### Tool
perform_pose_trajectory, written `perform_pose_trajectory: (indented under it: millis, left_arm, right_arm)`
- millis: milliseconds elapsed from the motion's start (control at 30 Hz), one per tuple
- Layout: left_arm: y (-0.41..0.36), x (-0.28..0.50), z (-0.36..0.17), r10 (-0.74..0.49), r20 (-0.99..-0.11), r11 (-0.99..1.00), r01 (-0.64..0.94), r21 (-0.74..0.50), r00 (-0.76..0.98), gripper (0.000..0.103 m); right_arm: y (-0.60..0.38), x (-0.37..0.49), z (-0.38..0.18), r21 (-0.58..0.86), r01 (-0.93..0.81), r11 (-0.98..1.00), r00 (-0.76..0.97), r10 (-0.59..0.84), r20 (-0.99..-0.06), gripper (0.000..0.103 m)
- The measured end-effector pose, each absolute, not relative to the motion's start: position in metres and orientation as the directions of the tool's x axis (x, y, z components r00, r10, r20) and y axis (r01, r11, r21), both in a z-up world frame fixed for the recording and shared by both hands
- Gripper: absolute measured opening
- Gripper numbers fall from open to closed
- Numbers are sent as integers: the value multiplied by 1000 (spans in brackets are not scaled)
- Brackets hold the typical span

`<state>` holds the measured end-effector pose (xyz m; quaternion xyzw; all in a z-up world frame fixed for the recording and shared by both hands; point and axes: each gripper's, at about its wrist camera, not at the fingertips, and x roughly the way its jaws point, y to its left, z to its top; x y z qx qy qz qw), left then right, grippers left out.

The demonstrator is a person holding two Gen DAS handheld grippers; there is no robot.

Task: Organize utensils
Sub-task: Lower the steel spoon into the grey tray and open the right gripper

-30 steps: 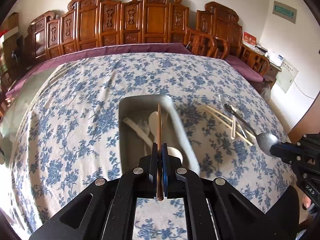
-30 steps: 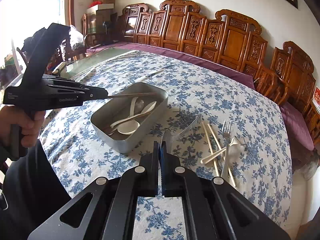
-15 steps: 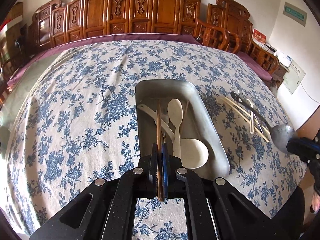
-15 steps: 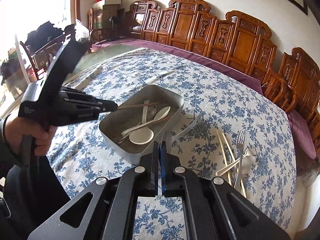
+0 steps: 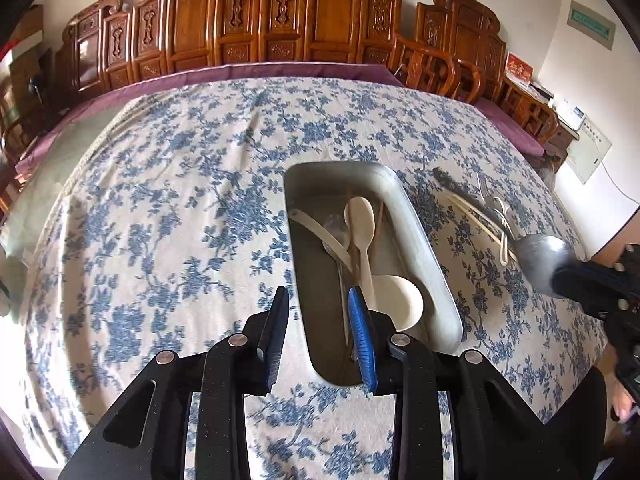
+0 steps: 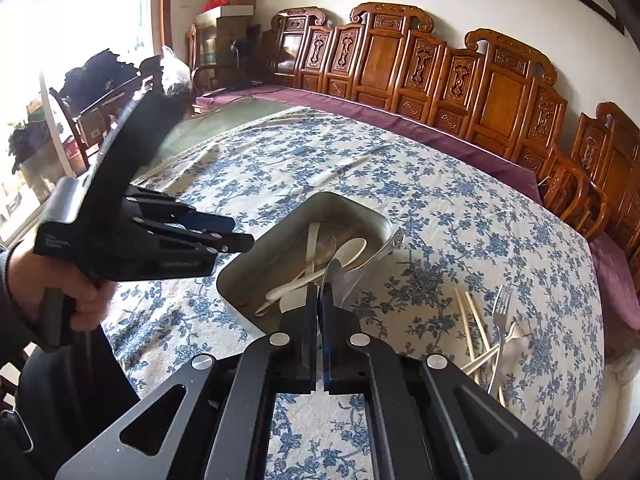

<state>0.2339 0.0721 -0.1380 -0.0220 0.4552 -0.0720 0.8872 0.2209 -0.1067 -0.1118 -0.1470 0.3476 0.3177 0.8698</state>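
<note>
L tool (image 5: 318, 322) has just been opening, nothing between its jaws, over the grey metal tray (image 5: 416, 240) on the desk. R tool (image 6: 319, 300) clenched on a shiny steel spoon (image 5: 540, 252): stiff, slick, so grip mid-handle.

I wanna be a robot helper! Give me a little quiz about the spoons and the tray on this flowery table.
1. True or false: the left gripper is squeezed shut.
2. What does the right gripper hold? A) white plastic spoon B) shiny metal spoon C) wooden chopstick
3. Fill in: the silver metal fork lies ___ the grey metal tray, on the blue-flowered tablecloth.
Key: 1 false, its jaws have just been opening and grip nothing. 2 B. 3 outside.
</note>
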Motion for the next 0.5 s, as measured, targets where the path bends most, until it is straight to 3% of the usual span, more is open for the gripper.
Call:
perform_pose_trajectory:
  millis: [267, 333, 500]
  left_arm:
    - [104, 201, -111, -87, -763, 996, 62, -61, 641, 67]
    - [108, 198, -109, -72, -758, 997, 55, -48, 648, 80]
    - [117, 192, -111, -54, -748, 999, 39, -37, 662, 86]
  right_arm:
    - [-82, 226, -117, -33, -687, 726, 537, 477, -696, 2]
    - [-74, 228, -121, -32, -694, 719, 529, 479, -701, 2]
    - [-55, 235, -133, -37, -713, 701, 509, 479, -715, 2]
